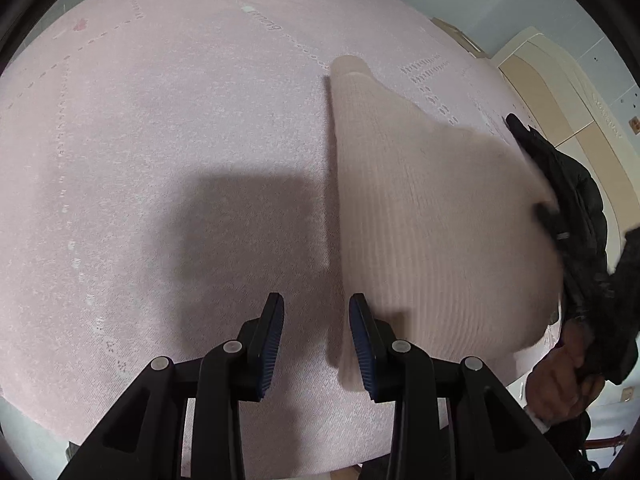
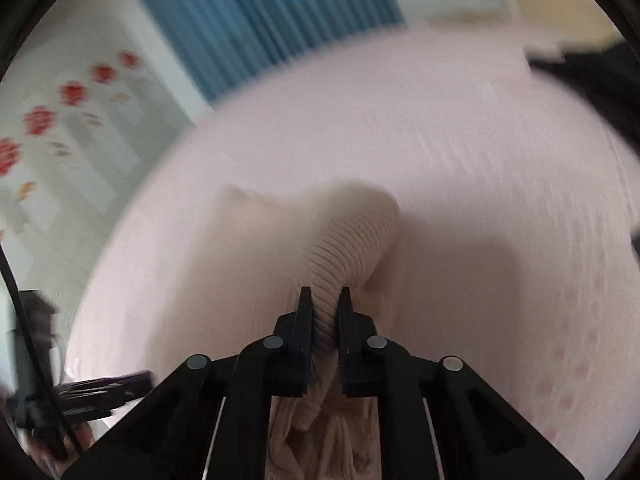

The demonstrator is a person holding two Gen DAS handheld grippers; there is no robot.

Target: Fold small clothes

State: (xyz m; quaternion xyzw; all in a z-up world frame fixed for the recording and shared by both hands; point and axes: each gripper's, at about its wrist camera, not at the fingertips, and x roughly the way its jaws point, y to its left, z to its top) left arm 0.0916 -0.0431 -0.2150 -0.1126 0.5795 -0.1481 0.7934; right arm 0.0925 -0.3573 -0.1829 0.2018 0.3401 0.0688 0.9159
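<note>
Surface: pink bedspread, blue curtain at 12 o'clock.
Right gripper: pinching ribbed beige garment.
Left gripper: narrow, empty.
Advice: lift evenly, align edges.

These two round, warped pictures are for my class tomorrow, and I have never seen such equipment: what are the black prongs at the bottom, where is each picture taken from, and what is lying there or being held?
No machine works here: a person holds a two-fingered gripper in each hand, and a wide-angle camera on each one looks along its fingers, which warps the view.

The left wrist picture shows the left gripper, jaws apart with nothing between them, above a pink bedcover. Beside it is a pale ribbed garment, blurred by motion. At the right edge is the person's other hand in a dark sleeve.

The right wrist picture shows the right gripper pinching a fold of that ribbed garment, which rises off the bedcover. Behind are a blue curtain and a wall with red flowers.
</note>
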